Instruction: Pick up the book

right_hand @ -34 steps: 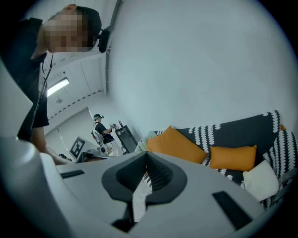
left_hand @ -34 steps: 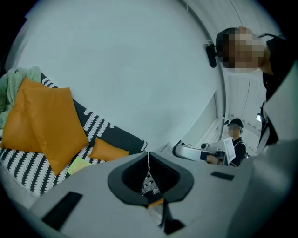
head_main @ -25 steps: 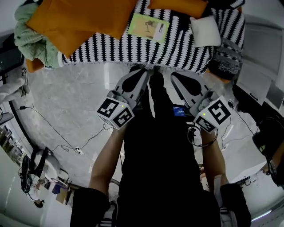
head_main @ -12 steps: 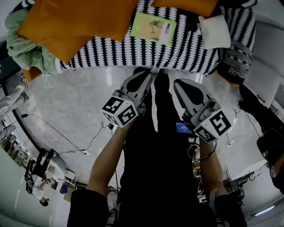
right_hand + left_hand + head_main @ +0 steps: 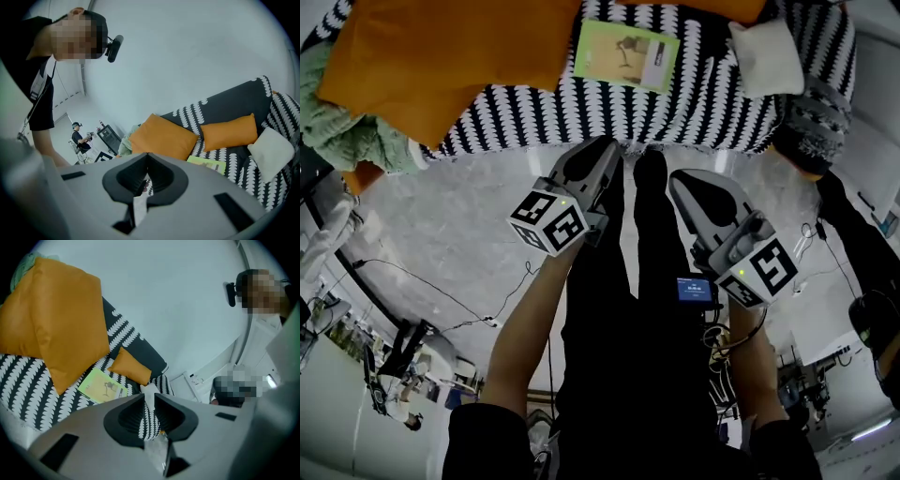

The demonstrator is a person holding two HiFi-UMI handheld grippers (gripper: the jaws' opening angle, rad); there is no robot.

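A light green book [image 5: 626, 53] lies flat on the black-and-white patterned sofa [image 5: 694, 103], between a big orange pillow [image 5: 441, 56] and a small white pillow [image 5: 766, 54]. My left gripper [image 5: 605, 145] hovers just before the sofa's front edge, short of the book. Its jaws are opening, with a narrow gap and nothing between them. To its right my right gripper [image 5: 678, 178] hangs shut and empty over the floor. Ahead of the left gripper [image 5: 149, 399] the book [image 5: 102, 386] shows below and left. The right gripper [image 5: 147, 157] has the book [image 5: 207, 164] to its right.
A green blanket [image 5: 347, 131] drapes the sofa's left end and a grey knit thing [image 5: 806, 122] its right end. A second orange pillow [image 5: 229, 131] leans on the backrest. Cables [image 5: 441, 281] trail over the marble floor. Another person [image 5: 79, 136] stands far off beside a black cabinet [image 5: 108, 136].
The sofa and book fill more of the head view. Both grippers have sunk, and their tips now lie nearer the sofa's front edge.
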